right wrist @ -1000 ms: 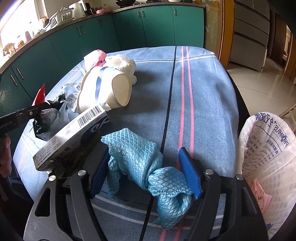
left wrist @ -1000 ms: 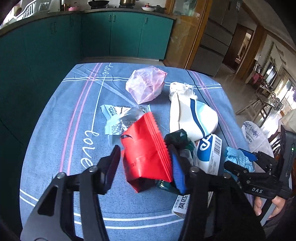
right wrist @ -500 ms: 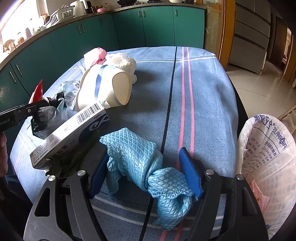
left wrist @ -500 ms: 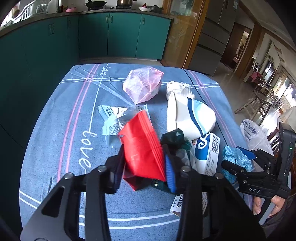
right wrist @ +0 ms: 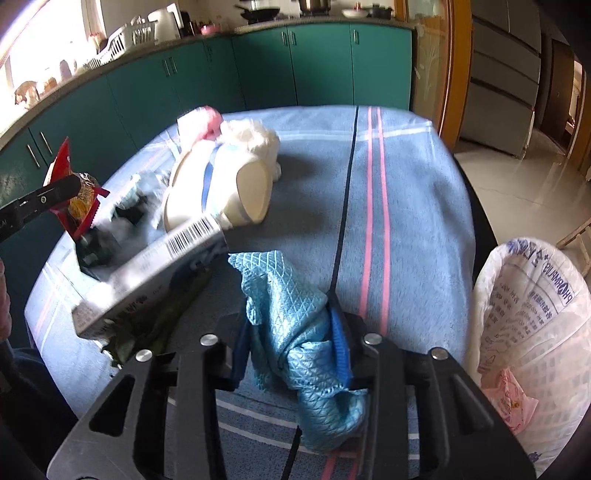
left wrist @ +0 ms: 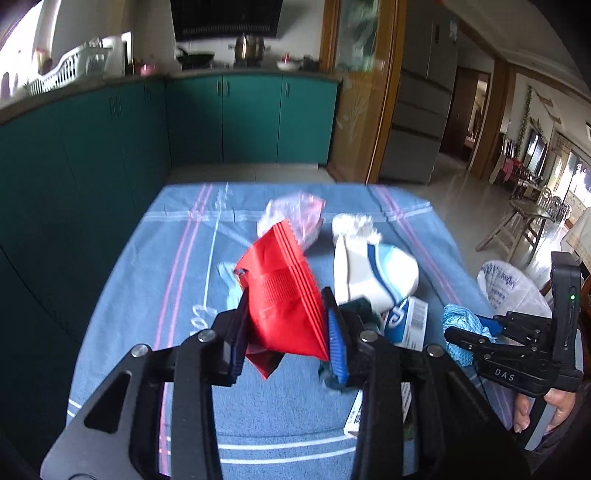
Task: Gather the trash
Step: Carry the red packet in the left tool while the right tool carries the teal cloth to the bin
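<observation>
I have the left gripper clamped on the wrapper, now lifted; right gripper closing on the cloth (bag beside it).

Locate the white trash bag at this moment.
In the right wrist view the white trash bag hangs open off the right edge of the table, beside the right gripper, whose closing jaws pinch the blue cloth.

Teal kitchen cabinets under a grey countertop, glossy pale tiled floor, wooden door frame, bright window daylight at left
</observation>
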`<state>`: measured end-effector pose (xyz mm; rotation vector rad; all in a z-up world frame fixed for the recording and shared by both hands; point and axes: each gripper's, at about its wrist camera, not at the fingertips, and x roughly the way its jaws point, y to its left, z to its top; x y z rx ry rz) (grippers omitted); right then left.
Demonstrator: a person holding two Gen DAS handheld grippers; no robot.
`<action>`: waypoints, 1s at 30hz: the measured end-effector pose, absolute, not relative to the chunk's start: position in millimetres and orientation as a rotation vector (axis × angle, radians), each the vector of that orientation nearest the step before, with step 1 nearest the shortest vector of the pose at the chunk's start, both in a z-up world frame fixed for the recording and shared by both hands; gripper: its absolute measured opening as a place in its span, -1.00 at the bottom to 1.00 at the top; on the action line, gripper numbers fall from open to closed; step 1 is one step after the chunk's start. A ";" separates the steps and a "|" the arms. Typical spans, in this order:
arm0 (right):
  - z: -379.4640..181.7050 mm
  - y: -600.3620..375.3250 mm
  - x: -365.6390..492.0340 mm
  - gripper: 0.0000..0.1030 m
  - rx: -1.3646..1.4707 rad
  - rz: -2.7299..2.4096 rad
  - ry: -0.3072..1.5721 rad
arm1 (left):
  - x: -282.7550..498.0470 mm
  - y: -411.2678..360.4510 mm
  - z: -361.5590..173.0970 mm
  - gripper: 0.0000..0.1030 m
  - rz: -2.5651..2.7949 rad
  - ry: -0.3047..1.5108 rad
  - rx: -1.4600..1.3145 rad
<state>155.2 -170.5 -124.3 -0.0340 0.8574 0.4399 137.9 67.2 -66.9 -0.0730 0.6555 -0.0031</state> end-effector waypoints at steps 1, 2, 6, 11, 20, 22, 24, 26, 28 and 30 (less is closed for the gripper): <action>-119.1 -173.0 153.0 -0.30 -0.022 0.444 0.830 | 134.4 66.0 -62.6 -0.28 0.001 0.624 -0.065; -115.8 -174.3 151.3 -0.30 -0.013 0.446 0.814 | 131.0 64.7 -58.1 -0.27 0.008 0.592 -0.055; -108.2 -180.8 149.6 -0.30 0.014 0.450 0.783 | 123.4 59.5 -49.4 -0.27 0.026 0.527 -0.027; -114.7 -179.9 155.6 -0.30 0.010 0.429 0.818 | 126.0 58.9 -50.4 -0.27 0.040 0.538 -0.015; -134.3 -176.5 162.7 0.34 -0.006 0.408 0.915 | 125.0 62.3 -51.5 -0.27 0.050 0.541 -0.019; -139.3 -173.5 164.0 0.35 -0.022 0.406 0.937 | 124.2 63.6 -50.4 -0.27 0.055 0.537 -0.025; -141.9 -170.5 163.6 0.36 -0.044 0.402 0.938 | 123.5 64.7 -50.0 -0.26 0.060 0.533 -0.031; -142.2 -169.2 163.6 0.36 -0.053 0.404 0.935 | 123.6 65.4 -49.7 -0.26 0.061 0.532 -0.037; -142.3 -169.2 163.5 0.36 -0.052 0.408 0.933 | 123.7 64.8 -49.7 -0.27 0.063 0.532 -0.038; -142.3 -168.5 163.1 0.34 -0.063 0.405 0.928 | 123.6 64.6 -49.7 -0.26 0.062 0.532 -0.037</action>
